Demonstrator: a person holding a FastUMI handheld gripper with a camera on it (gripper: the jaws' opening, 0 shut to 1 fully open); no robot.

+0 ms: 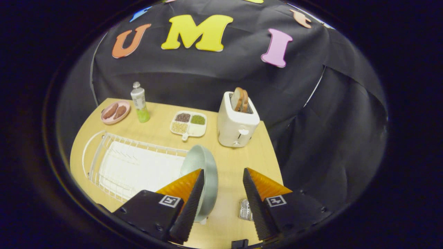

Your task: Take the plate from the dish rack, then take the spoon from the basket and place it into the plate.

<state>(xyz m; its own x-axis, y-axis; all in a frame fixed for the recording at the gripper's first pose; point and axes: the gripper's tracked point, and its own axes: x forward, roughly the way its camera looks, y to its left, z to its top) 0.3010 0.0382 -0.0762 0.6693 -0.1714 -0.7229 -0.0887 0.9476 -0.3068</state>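
Two fingers of the claw (pixel 221 193) stand wide apart and grip nothing, with the grey-green plate (pixel 204 173) standing on edge at the near end of the white dish rack (pixel 131 166), just beside the left finger. Beyond them on the wooden bench (pixel 238 159) stand a white toaster (pixel 237 122) with bread, a divided tray of grains (pixel 189 123), a bottle (pixel 140 102) and a pink dish (pixel 115 112). Something small and silvery (pixel 245 210) lies by the right finger; the spoon cannot be made out.
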